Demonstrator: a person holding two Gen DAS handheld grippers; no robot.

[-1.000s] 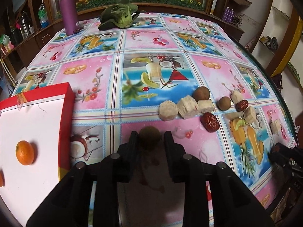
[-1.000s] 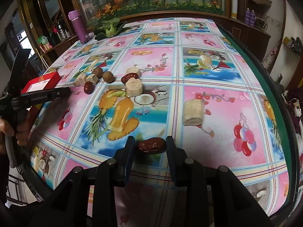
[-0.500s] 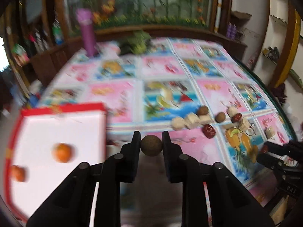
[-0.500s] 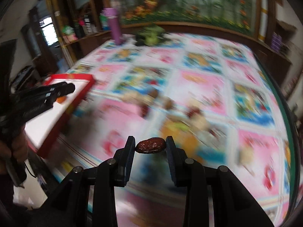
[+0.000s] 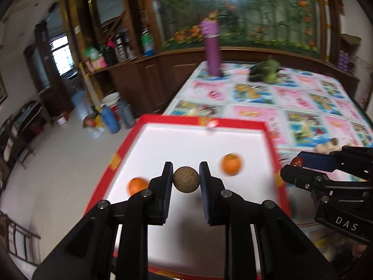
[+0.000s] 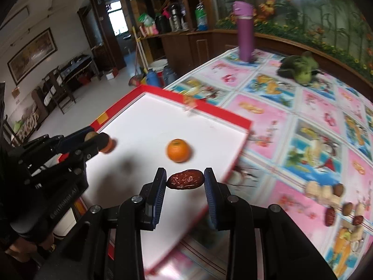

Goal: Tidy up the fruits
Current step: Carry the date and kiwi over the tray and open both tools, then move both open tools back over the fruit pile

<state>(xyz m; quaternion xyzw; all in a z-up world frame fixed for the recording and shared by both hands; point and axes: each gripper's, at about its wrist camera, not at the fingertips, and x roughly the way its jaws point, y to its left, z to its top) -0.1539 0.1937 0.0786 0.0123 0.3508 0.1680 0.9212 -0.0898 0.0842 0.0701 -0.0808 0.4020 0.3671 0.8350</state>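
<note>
My left gripper (image 5: 186, 180) is shut on a round brown longan (image 5: 186, 179) and hangs over the white floor of the red-rimmed box (image 5: 233, 126). My right gripper (image 6: 185, 182) is shut on a wrinkled red date (image 6: 185, 182) above the same box (image 6: 219, 113). Two oranges lie in the box, one (image 5: 231, 164) right of the longan and one (image 5: 137, 185) to its left. In the right wrist view the nearer orange (image 6: 178, 150) sits just beyond the date. The left gripper (image 6: 93, 140) shows at the left with the longan (image 6: 90, 135); the right gripper (image 5: 296, 165) shows at the right with the date (image 5: 297, 162).
The box sits at the corner of a table with a colourful fruit-print cloth (image 6: 303, 107). Several dates, longans and pale cake pieces (image 6: 331, 200) lie on the cloth to the right. A purple bottle (image 6: 244, 30) and a green cloth lump (image 6: 300, 68) stand at the far end.
Both grippers have lifted their fruits off the cloth and swung left until they hang over the red box. The box and its oranges now fill the middle of both views.
</note>
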